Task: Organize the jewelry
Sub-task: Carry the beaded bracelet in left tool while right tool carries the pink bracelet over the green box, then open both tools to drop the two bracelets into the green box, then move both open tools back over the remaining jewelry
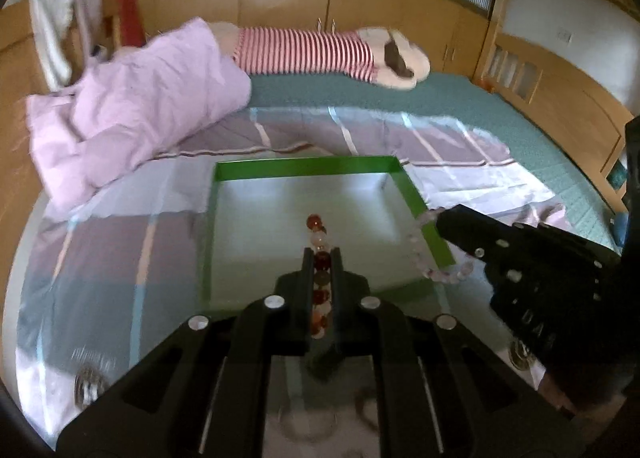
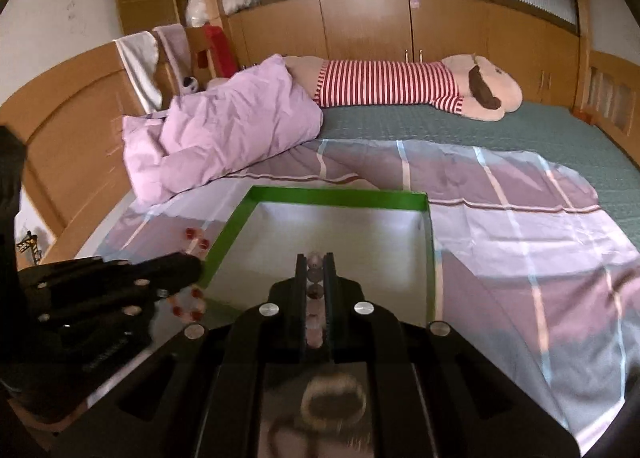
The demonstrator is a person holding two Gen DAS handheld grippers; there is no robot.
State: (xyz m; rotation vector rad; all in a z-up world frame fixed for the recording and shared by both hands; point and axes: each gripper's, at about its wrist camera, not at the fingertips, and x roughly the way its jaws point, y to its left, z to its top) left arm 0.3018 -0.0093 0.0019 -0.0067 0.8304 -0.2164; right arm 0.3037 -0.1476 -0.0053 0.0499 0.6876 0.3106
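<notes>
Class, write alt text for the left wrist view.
The left gripper is shut on a red and pale beaded bracelet above a green-rimmed tray on a bed. The right gripper holds a pale pink bead bracelet over the tray's right rim.

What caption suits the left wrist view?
Left claw clamps a red-and-clear bead bracelet above a green-rimmed tray on the bed.

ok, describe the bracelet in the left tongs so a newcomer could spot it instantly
On the bed, a green-rimmed tray sits on the striped purple sheet. The left tongs hang over its shiny floor, shut on a bead bracelet. Its beads alternate dark red and clear, unlike the pale pink bracelet in the right tongs at the tray's right rim.
</notes>
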